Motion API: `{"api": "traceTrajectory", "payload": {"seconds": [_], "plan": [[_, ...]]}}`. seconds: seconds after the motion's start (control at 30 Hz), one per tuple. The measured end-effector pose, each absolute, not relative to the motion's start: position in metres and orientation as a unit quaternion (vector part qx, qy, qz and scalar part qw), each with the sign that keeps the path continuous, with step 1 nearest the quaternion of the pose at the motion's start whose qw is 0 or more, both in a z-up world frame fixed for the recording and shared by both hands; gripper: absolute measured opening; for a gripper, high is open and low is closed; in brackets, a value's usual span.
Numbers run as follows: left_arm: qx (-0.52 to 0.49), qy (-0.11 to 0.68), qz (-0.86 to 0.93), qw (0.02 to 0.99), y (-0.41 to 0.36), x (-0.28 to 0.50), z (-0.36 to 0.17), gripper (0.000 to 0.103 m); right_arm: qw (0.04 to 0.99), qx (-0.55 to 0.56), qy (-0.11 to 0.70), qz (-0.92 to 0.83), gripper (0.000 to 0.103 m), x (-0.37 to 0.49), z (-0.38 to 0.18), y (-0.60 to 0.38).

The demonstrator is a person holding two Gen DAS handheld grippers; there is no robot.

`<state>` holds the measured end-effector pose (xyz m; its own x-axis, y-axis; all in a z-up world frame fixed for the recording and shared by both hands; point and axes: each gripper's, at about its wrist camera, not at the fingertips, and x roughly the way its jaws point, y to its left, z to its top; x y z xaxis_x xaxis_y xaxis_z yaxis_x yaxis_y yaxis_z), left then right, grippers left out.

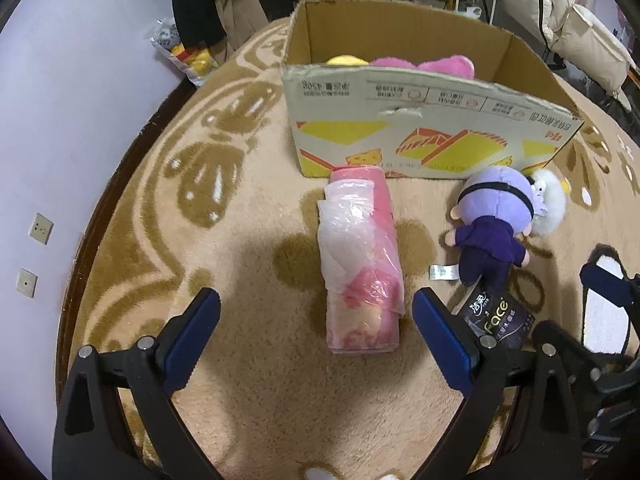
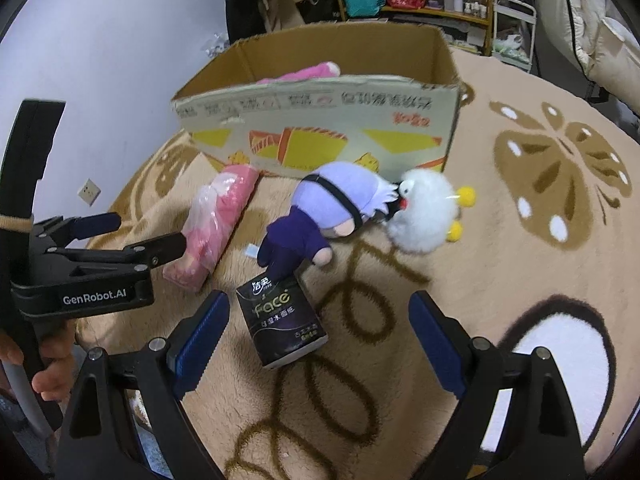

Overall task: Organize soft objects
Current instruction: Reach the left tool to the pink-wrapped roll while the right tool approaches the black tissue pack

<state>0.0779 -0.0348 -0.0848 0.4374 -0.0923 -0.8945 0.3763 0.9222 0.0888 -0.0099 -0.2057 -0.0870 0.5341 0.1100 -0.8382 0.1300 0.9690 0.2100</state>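
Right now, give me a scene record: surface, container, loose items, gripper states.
surface: beige patterned rug
container: open cardboard box, pink plush inside
loose items: pink wrapped roll, purple doll, white fluffy toy, dark tissue pack
left gripper: open, roll's near end between its fingers, not gripped
right gripper: open, tissue pack between its fingers, not gripped

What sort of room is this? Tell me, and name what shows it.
Probably a lived-in room at home, perhaps a bedroom. A plush patterned rug covers the floor, shelves at the back hold bags and bottles, and pale bedding is heaped at the right.
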Motion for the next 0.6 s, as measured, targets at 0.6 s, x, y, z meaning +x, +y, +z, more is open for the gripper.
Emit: {"api": "traceTrajectory", "payload": {"seconds": [0.6], "plan": [[0.152, 0.554, -0.152, 0.804, -0.05, 0.1, -0.117, 0.096, 0.846, 0.127, 0.517, 0.013, 0.095, 0.015, -0.116, -0.192]]}}
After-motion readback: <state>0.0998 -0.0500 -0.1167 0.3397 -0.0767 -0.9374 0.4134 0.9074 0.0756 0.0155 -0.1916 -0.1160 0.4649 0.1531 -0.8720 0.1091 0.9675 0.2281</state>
